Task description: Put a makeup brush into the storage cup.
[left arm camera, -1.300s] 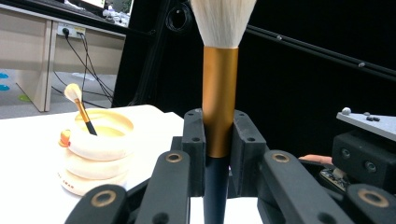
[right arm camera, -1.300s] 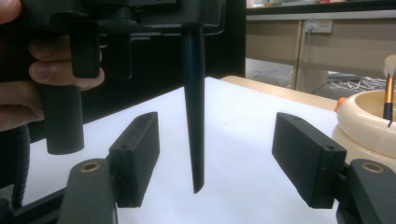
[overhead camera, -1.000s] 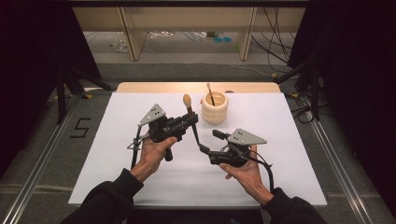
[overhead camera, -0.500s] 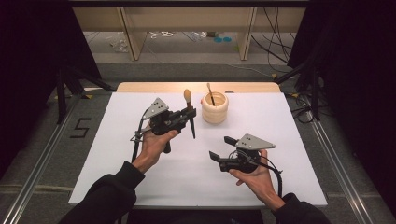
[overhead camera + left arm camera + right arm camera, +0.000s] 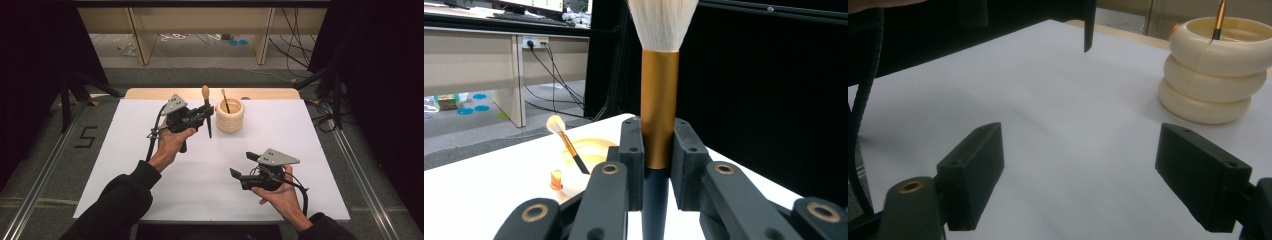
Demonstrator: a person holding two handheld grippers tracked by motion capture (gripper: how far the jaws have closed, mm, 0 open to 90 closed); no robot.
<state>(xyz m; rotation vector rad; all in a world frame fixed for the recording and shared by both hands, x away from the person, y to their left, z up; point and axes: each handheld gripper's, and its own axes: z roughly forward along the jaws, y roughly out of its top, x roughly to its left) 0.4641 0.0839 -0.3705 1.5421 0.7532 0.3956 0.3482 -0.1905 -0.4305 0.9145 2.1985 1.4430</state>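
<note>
While upright, white-bristled brush (image 5: 659, 100), gold ferrule, dark handle.

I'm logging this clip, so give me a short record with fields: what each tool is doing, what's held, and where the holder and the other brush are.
left tool: shut on the large brush, gripping its gold ferrule, brush upright, bristles up
right tool: open, holding nothing, above the white table
holder: cream, ribbed, standing right of the large brush
small brush: leaning inside the holder, bristles up
</note>
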